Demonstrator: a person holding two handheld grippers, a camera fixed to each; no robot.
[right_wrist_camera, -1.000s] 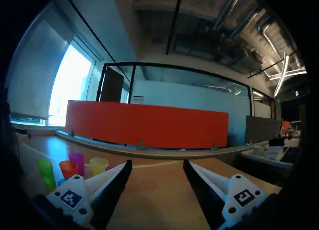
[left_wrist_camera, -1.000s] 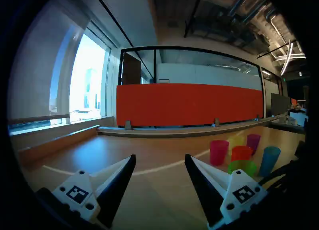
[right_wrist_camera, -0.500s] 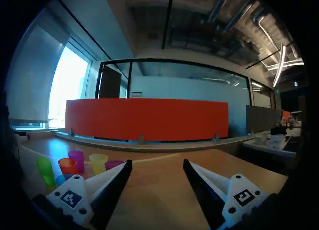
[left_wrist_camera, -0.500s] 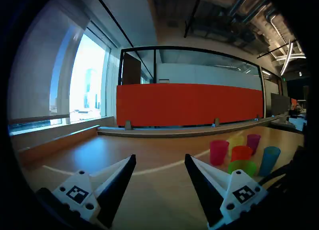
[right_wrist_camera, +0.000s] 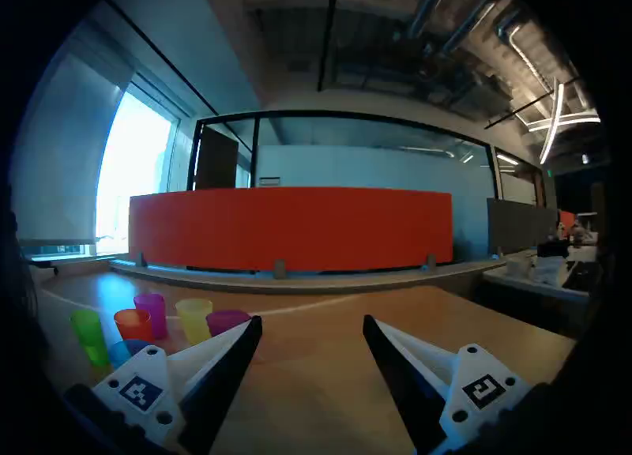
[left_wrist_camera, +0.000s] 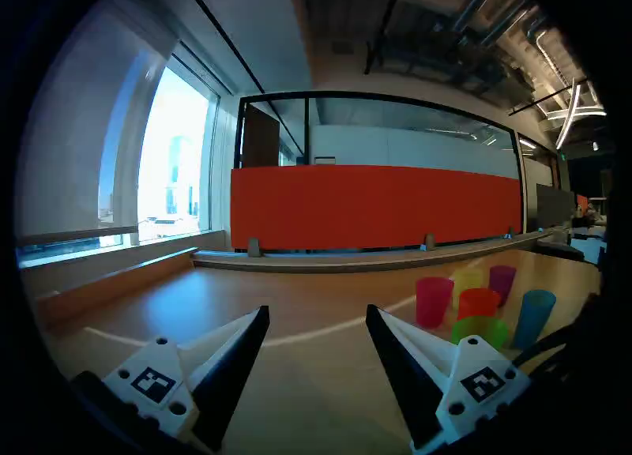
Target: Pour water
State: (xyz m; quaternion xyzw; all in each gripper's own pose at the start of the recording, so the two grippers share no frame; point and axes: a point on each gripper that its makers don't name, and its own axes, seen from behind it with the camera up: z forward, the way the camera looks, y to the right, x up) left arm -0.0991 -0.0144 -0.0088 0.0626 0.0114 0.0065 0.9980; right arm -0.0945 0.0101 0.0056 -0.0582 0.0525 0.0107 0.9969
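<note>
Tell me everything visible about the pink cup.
The pink cup looks like translucent plastic, slightly wider at the rim. It stands upright, mouth up, on the wooden table, leftmost of a cluster of coloured cups in the left gripper view, beside the orange cup. Whether they touch, or whether it holds water, I cannot tell.

Coloured cups [left_wrist_camera: 432,301], upright, clustered together

Blue cup [right_wrist_camera: 130,349]: lower part was hidden behind the right tongs [right_wrist_camera: 312,319].
Green cup [left_wrist_camera: 486,327]: base was hidden behind the left tongs [left_wrist_camera: 317,308].
Cup contents: could not be told.
Far desk items [right_wrist_camera: 553,253]: too small to identify.
</note>
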